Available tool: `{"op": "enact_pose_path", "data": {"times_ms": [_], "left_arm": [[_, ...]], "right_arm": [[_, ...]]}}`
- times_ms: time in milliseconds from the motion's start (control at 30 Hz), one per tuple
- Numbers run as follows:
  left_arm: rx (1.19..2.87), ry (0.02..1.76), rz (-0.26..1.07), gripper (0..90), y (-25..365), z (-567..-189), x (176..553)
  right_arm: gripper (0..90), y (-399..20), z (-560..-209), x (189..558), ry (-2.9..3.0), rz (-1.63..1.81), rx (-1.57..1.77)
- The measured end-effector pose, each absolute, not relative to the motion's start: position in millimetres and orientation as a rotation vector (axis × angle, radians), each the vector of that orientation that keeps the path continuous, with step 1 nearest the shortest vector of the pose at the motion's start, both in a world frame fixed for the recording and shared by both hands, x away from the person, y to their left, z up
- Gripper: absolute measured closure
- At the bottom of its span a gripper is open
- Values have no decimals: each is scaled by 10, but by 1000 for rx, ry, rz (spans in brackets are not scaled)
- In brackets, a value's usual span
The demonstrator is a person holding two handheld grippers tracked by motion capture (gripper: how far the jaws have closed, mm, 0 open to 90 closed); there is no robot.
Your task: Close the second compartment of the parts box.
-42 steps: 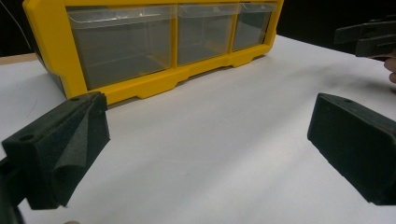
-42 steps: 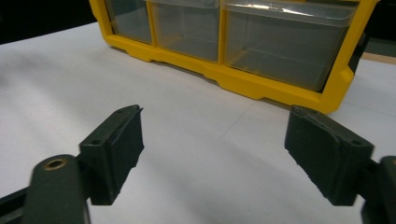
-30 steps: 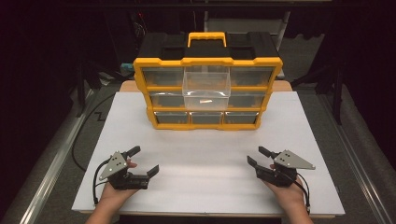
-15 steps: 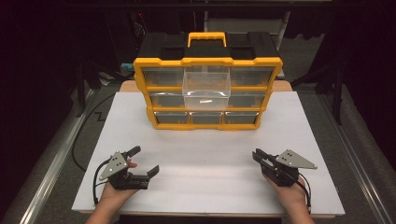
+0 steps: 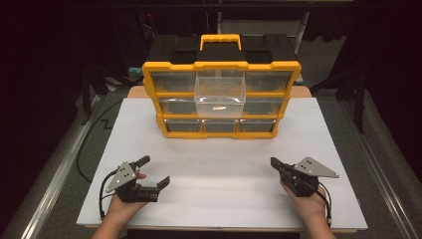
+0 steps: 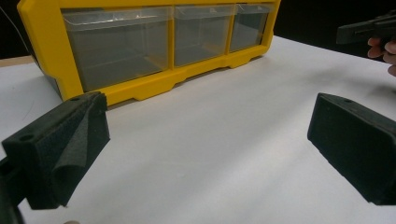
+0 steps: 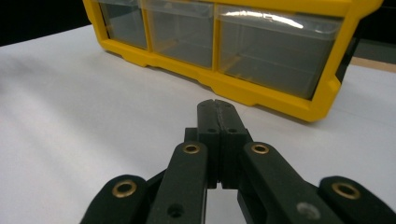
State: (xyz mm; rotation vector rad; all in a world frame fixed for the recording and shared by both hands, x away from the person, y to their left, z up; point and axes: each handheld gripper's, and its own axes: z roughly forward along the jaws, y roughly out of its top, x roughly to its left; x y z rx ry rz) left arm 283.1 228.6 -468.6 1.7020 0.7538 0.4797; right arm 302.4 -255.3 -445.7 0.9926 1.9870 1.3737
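A yellow organiser cabinet (image 5: 221,65) with clear drawers, a black top and a yellow handle stands at the back of the white board (image 5: 219,164). One clear middle drawer (image 5: 220,94) is pulled out, with a small pale item (image 5: 217,107) lying inside. At the front left my left gripper (image 5: 155,171) is open and empty; its black pads (image 6: 65,144) stand far apart before the cabinet's bottom row (image 6: 116,51). At the front right my right gripper (image 5: 274,162) has just been closing and is now shut on nothing, its tips (image 7: 217,107) pressed together and pointing at the cabinet (image 7: 261,95).
Bare white board lies between both grippers and the cabinet. A metal rail (image 5: 54,169) runs along the left side, and a black cable (image 5: 92,134) lies beside it. In the left gripper view the right gripper (image 6: 359,31) shows at the upper right.
The right gripper's jaws have gone from open to shut with nothing between them. Both hands have stayed where they were, and the left gripper is as open as before.
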Motion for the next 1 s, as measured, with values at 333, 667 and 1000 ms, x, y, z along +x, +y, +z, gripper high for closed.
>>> {"op": "enact_pose_path", "data": {"times_ms": [333, 667, 1000], "left_arm": [[1697, 748, 482, 4, 2301, -4680, 2823], [1689, 746, 479, 4, 2304, -4678, 2823], [1689, 739, 480, 4, 2316, -4673, 2822]], "right_arm": [[900, -2250, -4337, 3049, 2005, 1380, 922], [900, -1967, -4287, 3114, 2023, 1380, 871], [900, -1709, -4243, 3178, 2030, 1443, 822]]}}
